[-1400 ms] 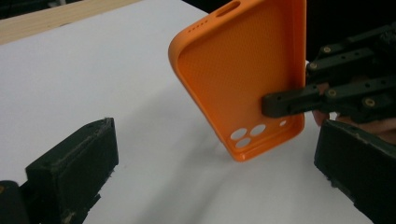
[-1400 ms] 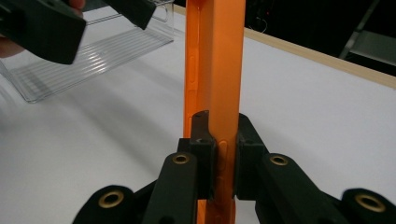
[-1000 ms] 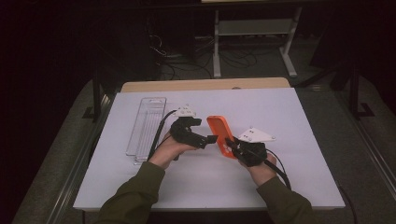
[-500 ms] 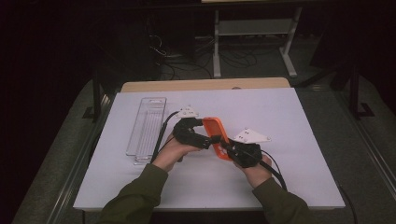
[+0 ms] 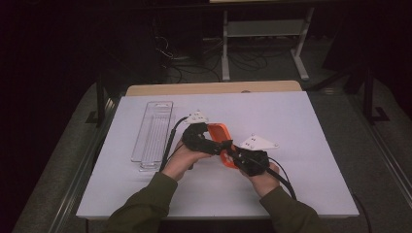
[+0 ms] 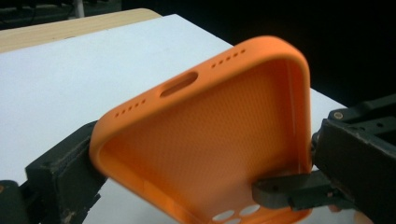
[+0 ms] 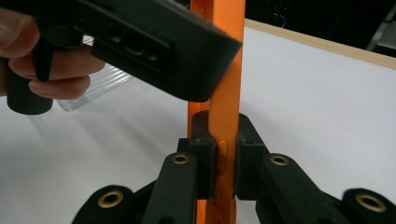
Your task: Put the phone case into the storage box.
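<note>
Left tool (image 5: 224, 145) moved onto orange case (image 5: 219, 132); both clamp it; right tool (image 7: 223, 154) half hidden.

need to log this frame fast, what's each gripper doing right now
left gripper: jaws around the orange phone case, grip cannot be told
right gripper: closed on the phone case's side edge
</note>
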`<control>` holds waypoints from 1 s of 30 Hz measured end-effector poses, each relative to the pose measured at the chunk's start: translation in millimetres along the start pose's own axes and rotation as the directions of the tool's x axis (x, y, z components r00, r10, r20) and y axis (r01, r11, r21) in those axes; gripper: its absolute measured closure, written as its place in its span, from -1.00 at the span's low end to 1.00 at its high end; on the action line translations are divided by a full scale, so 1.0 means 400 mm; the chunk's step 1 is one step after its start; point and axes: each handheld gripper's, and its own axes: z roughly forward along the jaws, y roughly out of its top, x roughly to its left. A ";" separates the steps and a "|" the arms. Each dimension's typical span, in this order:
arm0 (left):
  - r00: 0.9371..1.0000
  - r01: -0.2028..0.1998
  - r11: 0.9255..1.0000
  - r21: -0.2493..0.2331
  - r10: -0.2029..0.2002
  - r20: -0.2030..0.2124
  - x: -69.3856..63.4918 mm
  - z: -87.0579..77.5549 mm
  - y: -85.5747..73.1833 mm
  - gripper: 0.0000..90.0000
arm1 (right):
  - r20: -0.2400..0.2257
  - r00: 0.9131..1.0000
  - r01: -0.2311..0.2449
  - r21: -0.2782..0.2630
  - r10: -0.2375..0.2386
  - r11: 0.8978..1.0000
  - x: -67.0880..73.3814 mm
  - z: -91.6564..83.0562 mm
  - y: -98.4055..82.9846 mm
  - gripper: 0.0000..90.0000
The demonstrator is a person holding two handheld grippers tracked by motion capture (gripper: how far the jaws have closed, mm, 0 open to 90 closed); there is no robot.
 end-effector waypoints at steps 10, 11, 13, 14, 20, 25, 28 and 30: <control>1.000 0.021 1.000 -0.013 -0.021 -0.001 -0.001 0.001 0.000 -1.00 | 0.002 1.000 -0.002 0.005 0.002 1.000 0.007 0.005 -0.002 0.76; 1.000 0.022 1.000 -0.011 -0.022 -0.001 -0.001 0.001 0.000 -1.00 | 0.001 1.000 0.000 0.008 0.000 1.000 0.008 0.006 -0.003 0.76; 1.000 0.023 1.000 -0.012 -0.023 0.000 0.000 0.001 0.000 -1.00 | 0.002 1.000 0.009 0.009 -0.009 1.000 0.008 0.007 -0.004 0.76; 1.000 0.028 1.000 -0.013 -0.028 0.002 0.000 0.001 0.000 -1.00 | 0.002 1.000 0.010 0.010 -0.010 1.000 0.011 0.008 -0.005 0.76; 0.999 0.038 0.999 -0.008 -0.038 0.004 0.003 0.000 0.001 -1.00 | 0.008 0.999 0.043 0.008 -0.043 0.999 0.013 0.012 -0.006 0.75; 0.996 0.084 0.996 -0.020 -0.084 0.009 0.002 0.002 0.001 -1.00 | 0.009 0.999 0.045 0.019 -0.045 0.999 0.022 0.014 -0.008 0.75; 0.996 0.089 0.996 -0.020 -0.088 0.008 0.005 -0.002 0.002 -0.94 | 0.009 0.999 0.039 0.024 -0.039 0.999 0.024 0.014 -0.008 0.75; 0.996 0.085 0.996 -0.031 -0.085 0.009 0.008 -0.006 0.003 -0.87 | 0.011 0.999 0.045 0.023 -0.046 0.999 0.024 0.013 -0.008 0.75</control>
